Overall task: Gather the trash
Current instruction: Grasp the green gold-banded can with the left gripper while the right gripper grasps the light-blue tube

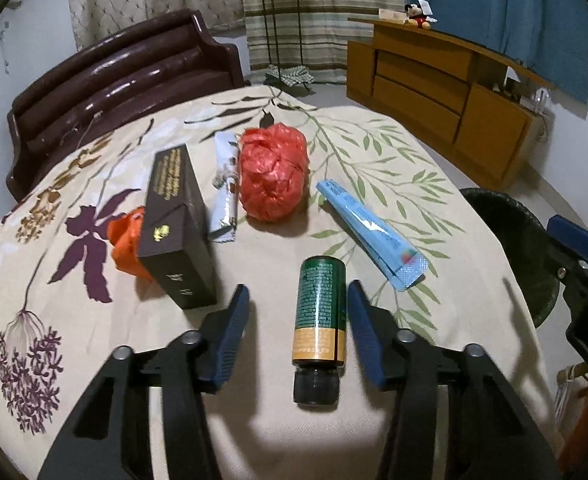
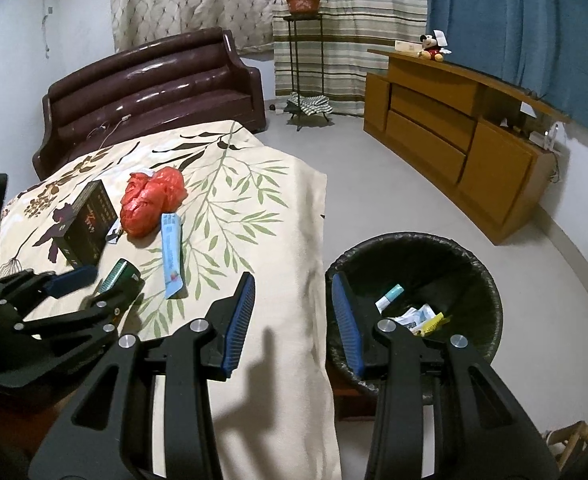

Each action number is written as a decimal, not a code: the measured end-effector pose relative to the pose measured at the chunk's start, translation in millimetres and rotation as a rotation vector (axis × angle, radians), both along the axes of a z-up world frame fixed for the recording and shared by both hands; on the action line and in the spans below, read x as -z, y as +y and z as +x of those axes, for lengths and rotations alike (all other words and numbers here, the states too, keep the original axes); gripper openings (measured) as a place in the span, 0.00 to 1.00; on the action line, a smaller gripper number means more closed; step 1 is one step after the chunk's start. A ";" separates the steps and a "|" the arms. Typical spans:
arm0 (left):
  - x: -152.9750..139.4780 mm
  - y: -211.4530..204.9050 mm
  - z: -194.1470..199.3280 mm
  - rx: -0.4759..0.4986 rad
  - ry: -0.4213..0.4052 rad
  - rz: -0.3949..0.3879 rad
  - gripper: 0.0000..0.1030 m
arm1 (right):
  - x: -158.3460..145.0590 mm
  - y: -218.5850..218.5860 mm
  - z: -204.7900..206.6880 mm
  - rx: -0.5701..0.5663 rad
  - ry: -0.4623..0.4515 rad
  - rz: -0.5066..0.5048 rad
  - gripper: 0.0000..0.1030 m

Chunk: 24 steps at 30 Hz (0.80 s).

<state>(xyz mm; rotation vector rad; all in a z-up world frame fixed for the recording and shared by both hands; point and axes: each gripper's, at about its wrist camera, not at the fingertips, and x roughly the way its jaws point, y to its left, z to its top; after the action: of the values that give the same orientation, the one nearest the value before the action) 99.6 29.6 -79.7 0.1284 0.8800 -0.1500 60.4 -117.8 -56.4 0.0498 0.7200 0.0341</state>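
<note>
We have the left tool (image 1: pixel 298 300) lowered over the small dark green bottle with the orange label band and black cap (image 1: pixel 319 320), which lies on its side low in the middle of the left wrist view, cap toward the camera. The blue-padded fingers (image 1: pixel 364 340) sit on either side of it, partly apart: the right-hand pad looks to be touching the bottle's side, while a clear gap remains at the left-hand pad, so nothing is gripped yet. We straddle the bottle across its width, probably because that narrow round body is the only thing the pads can pinch.

The rest of the trash waits on the floral cream cloth covering the table (image 1: pixel 374 152): a crumpled red plastic bag (image 1: pixel 274 176) at centre, a flattened light blue tube (image 1: pixel 370 232) to its right, a silver wrapper (image 1: pixel 225 188), a dark brown carton (image 1: pixel 178 220) and an orange scrap (image 1: pixel 128 240) behind it at left.

Our right tool (image 2: pixel 292 320) hovers half open and empty at the table's edge, lower centre of its own view, beside the black-lined round bin (image 2: pixel 474 264) at lower right, which already holds a few scraps. It seems parked there to stay near the drop point.
</note>
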 end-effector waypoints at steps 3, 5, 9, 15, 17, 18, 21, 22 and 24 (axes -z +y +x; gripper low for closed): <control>0.8 0.1 -1.1 0.016 -0.001 -0.011 0.26 | -0.4 2.5 2.3 -0.007 0.000 0.002 0.38; 0.4 -0.1 -1.8 0.023 -0.001 -0.018 0.24 | -1.0 4.3 3.3 -0.013 0.000 0.003 0.38; -7.6 5.1 -8.6 0.026 -0.026 -0.039 0.24 | -1.0 12.3 6.3 -0.030 0.001 0.002 0.38; -28.4 22.4 -19.9 0.013 -0.074 -0.056 0.24 | -3.2 28.6 10.8 -0.066 -0.001 0.000 0.38; -33.7 30.8 -23.1 -0.002 -0.085 -0.059 0.24 | -3.2 33.9 13.5 -0.078 0.000 -0.001 0.38; -36.4 36.4 -24.9 -0.012 -0.091 -0.059 0.24 | -3.4 36.9 14.9 -0.085 0.001 0.000 0.38; -40.8 55.3 -27.6 -0.048 -0.098 -0.057 0.24 | -2.7 46.7 19.8 -0.108 0.008 0.000 0.38; -41.3 59.1 -27.1 -0.056 -0.098 -0.055 0.24 | -1.9 50.1 21.9 -0.115 0.012 0.000 0.38; -41.3 72.1 -25.7 -0.085 -0.099 -0.049 0.24 | 0.2 57.3 27.1 -0.129 0.022 0.002 0.38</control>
<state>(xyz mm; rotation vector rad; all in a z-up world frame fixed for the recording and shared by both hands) 73.9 101.7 -38.5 0.0523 0.7816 -0.0851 87.6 -60.5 -56.7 0.0059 0.7448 0.1577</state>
